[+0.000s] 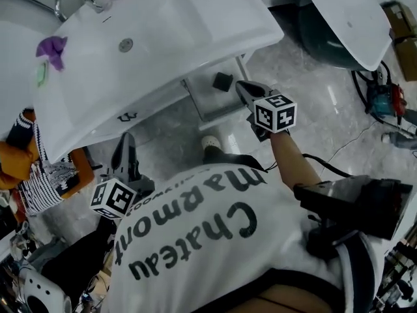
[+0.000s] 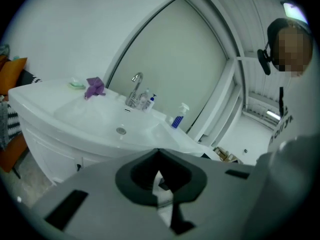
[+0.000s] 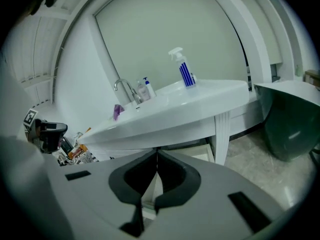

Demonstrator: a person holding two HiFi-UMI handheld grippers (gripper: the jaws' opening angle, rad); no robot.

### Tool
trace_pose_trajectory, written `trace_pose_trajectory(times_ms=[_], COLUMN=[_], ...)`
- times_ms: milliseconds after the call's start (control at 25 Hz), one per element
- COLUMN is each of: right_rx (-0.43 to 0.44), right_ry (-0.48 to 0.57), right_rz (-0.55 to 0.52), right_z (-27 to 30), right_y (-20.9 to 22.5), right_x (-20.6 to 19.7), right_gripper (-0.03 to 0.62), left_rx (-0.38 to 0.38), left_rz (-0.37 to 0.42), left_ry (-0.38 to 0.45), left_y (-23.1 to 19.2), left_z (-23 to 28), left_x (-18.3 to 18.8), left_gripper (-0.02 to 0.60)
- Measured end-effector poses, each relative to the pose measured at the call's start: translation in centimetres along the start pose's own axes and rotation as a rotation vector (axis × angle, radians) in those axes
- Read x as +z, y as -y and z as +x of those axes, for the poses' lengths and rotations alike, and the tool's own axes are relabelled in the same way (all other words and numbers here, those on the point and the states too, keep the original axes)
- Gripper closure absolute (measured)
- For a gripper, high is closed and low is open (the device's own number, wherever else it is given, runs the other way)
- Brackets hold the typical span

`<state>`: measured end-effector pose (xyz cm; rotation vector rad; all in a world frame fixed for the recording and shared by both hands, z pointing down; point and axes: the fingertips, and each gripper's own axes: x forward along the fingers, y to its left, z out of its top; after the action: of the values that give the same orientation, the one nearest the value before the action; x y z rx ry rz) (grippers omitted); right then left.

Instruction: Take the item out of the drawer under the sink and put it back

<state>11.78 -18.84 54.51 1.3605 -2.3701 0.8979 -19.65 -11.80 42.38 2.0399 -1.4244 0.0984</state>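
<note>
**Spotter:** Which step are we on?

**Me:** As I read it, the taking-out hasn't started. The small dark block [image 1: 222, 81] lies inside the shallow pale-grey drawer [image 1: 205, 103], which stands pulled open below the white ceramic sink [image 1: 195, 25]. It might equally be back in place already; I can't tell which from here.

**Spotter:** And your tools?

**Me:** My right hand-held gripper [image 1: 242, 89] hangs over the drawer's right side, just beside the block, clenched with nothing in it. My left hand-held gripper [image 1: 127, 141] is low by the cabinet front, well apart from the drawer, tips also pressed together and empty.

**Spotter:** So what next?

**Me:** If it's the pick, I'd spread the right jaws, tip them down over the block and pinch its sides. The thing looks compact, so it should lift cleanly.

**Spotter:** Any print worth noting?

**Me:** The wearer's white T-shirt [image 1: 195, 240] reads "Chateau Marmont" in dark letters, upside down from the head view. The white spray bottle with blue stripes [image 3: 184, 69] on the sink shows no wording I can make out.
</note>
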Motion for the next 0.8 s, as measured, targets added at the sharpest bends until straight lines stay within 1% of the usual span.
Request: trace_pose_trajectory(times_ms=[120, 240, 320, 400, 440, 480, 520, 600, 640, 720, 800], right_rx=[-0.007, 0.002, 0.008, 0.006, 0.004, 0.001, -0.006, -0.028, -0.040, -0.060, -0.081], right_ry=[-0.046, -0.087, -0.114, -0.146, -0.164, -0.180, -0.190, -0.203, -0.212, -0.241, -0.269], right_rz=[0.008, 0.009, 0.008, 0.000, -0.007, -0.012, -0.014, -0.006, 0.000, 0.021, 0.067], right_z=[1.7, 3.6, 4.6, 5.5, 5.8, 6.1, 6.2, 6.5, 6.8, 7.6, 8.5], right_y=[1.1, 1.5, 1.5, 1.6, 1.7, 1.8, 2.0, 2.5, 2.8, 3.5, 4.1], right_x=[-1.7, -3.1, -3.8, -4.6, -5.0, -5.3, -5.5, -6.0, -6.3, -7.2, -8.3], right_gripper=[0.583, 0.583, 0.581, 0.575, 0.551, 0.479, 0.437, 0.428, 0.397, 0.363, 0.346], left_rx=[0.054, 0.101, 0.120, 0.132, 0.137, 0.144, 0.154, 0.174, 0.181, 0.188, 0.197], left_rz=[-0.001, -0.019, -0.028, -0.017, -0.006, 0.008, 0.023, 0.040, 0.041, 0.028, 0.008], left_ry=[-0.008, -0.013, -0.011, -0.011, -0.011, -0.013, -0.017, -0.026, -0.025, -0.017, -0.014], left_y=[-1.1, -2.2, -2.6, -2.7, -2.7, -2.7, -2.7, -3.0, -3.2, -3.6, -3.9], left_z=[-1.2, -2.2, -2.5, -2.7, -2.9, -3.1, -3.4, -3.9, -4.1, -4.2, -4.1], left_x=[-0.6, -1.1, -1.1, -1.1, -1.0, -1.0, -1.0, -1.2, -1.2, -1.3, -1.2], left_gripper=[0.572, 0.572, 0.572, 0.572, 0.572, 0.572, 0.572, 0.572, 0.572, 0.572, 0.572])
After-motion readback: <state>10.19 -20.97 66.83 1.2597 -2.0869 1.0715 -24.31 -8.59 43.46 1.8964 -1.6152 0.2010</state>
